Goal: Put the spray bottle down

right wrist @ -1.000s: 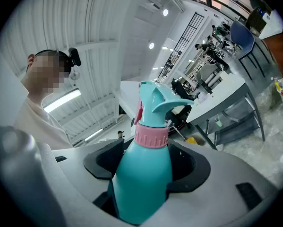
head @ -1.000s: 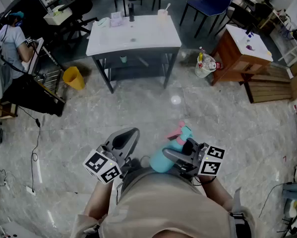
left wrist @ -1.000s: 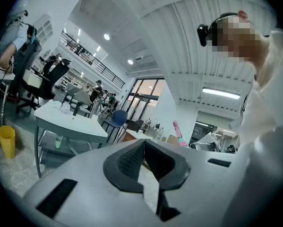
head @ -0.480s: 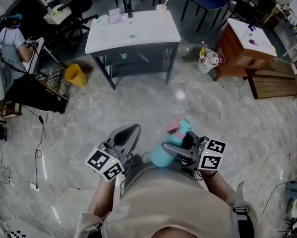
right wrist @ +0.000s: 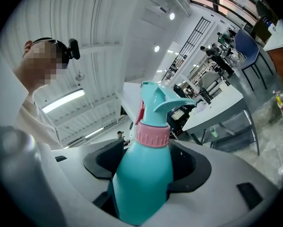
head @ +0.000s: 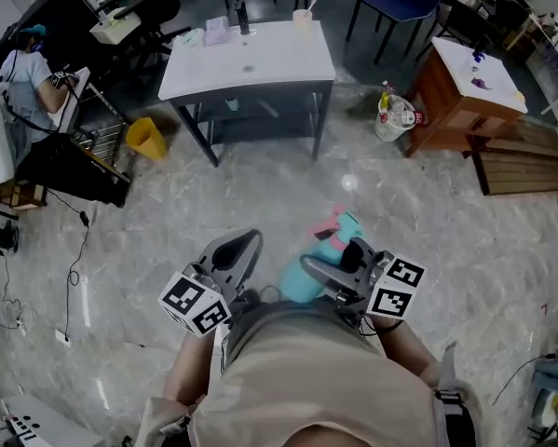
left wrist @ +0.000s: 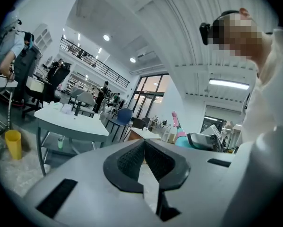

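Left gripper (left wrist: 143,144): jaws pressed together, nothing between them. Right gripper (head: 337,266): jaws pinching the spray bottle (right wrist: 146,174) by its body, upright. Looks like the carry step, bottle not yet down. Next: reach the table (head: 251,63) well ahead of the jaws (likely spot), lower, release.

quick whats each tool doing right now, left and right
Left tool: closed, nothing between its jaws.
Right tool: closed on the spray bottle.
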Motion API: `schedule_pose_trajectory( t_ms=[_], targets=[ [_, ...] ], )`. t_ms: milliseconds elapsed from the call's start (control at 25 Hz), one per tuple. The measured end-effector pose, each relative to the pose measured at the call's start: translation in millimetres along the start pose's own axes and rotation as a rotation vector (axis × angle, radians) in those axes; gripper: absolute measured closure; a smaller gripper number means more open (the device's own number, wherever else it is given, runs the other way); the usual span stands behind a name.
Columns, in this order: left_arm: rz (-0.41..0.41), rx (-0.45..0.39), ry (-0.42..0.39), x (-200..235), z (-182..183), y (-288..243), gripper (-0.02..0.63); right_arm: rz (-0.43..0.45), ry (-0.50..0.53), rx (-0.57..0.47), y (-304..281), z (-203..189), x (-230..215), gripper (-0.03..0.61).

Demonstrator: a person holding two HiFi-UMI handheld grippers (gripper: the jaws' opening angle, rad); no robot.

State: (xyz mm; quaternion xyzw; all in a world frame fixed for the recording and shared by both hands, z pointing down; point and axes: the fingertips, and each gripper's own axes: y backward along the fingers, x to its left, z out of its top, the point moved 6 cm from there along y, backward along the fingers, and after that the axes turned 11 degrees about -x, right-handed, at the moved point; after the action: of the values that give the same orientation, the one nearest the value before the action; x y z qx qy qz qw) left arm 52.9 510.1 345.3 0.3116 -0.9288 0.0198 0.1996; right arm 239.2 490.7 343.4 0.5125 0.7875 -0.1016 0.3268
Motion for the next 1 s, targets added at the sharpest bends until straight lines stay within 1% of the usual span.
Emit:
schedule_pose_trajectory(
  t_ms=[200,360,600,840,1000],
  targets=[
    [0.055,0.002,-0.043,-17,-2,-7,0.603,0.058,-0.029,0.030,13,6,-10,0.305],
    [0.077,0.009,-0.061,-21,-1,-8,0.603,0.082,-0.049,0.015,14,10,-13,0.305],
    [0.081,0.006,-0.082,-27,-4,-14,0.603,0.070,-0.068,-0.006,20,12,-20,0.305],
    [0.081,0.020,-0.073,-26,-8,-17,0.603,0.063,-0.073,0.030,21,11,-24,0.305],
    [0.071,0.030,-0.072,-23,-12,-22,0.603,0.057,-0.081,0.036,20,10,-30,0.305]
  ],
)
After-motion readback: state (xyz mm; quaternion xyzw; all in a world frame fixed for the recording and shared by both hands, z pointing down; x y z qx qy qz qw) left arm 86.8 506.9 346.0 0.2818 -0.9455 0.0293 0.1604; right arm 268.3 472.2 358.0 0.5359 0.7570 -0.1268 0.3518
